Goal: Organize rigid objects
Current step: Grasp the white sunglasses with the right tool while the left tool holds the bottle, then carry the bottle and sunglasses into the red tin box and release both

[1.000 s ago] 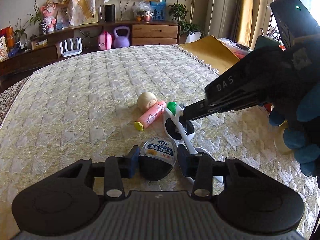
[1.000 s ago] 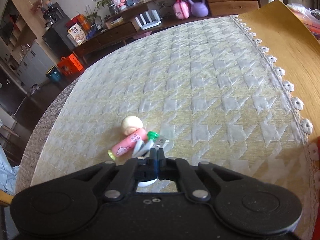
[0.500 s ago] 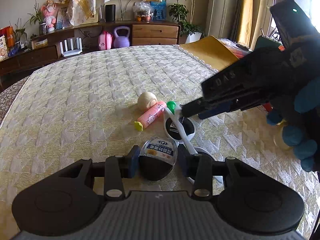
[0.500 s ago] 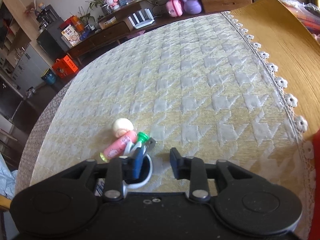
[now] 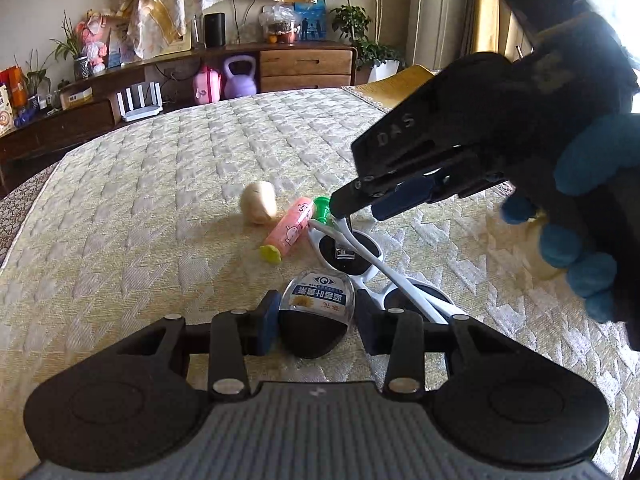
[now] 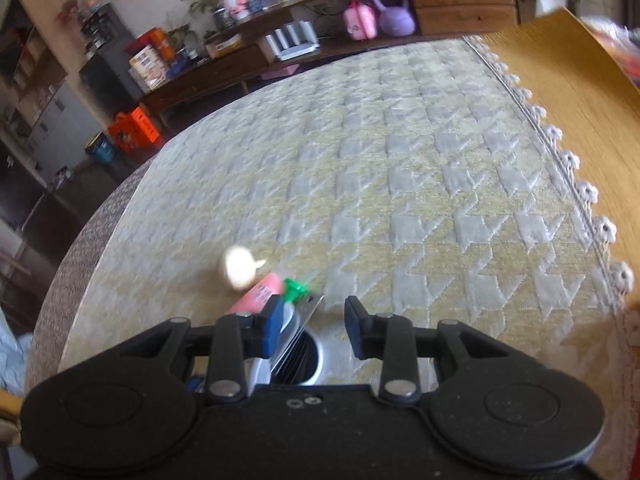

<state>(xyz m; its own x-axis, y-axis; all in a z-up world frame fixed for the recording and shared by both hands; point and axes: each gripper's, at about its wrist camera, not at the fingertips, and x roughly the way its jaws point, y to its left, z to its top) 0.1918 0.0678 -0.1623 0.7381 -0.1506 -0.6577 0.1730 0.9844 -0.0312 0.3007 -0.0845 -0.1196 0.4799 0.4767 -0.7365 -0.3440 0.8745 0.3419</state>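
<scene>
My left gripper [image 5: 316,316] is shut on a small dark bottle with a blue label [image 5: 318,312], low over the quilted table. White sunglasses [image 5: 360,260] lie just beyond it, with a metal nail clipper [image 5: 342,246] resting on one lens. A pink tube [image 5: 290,228], a green cap [image 5: 322,205] and a cream ball [image 5: 259,207] lie further out. My right gripper [image 6: 312,318] is open and empty, raised above the sunglasses [image 6: 308,354]; the nail clipper [image 6: 310,312] lies between its fingers. The pink tube [image 6: 258,294], green cap [image 6: 296,288] and cream ball [image 6: 238,268] show ahead of it.
The quilted tablecloth [image 6: 400,168] has a lace edge [image 6: 576,176] on the right over yellow wood [image 6: 580,80]. A low cabinet [image 5: 308,66] with a purple kettlebell [image 5: 239,78] stands behind the table.
My right gripper has opened, let go of the nail clipper onto the sunglasses and lifted away. My left gripper still holds the bottle in place.
</scene>
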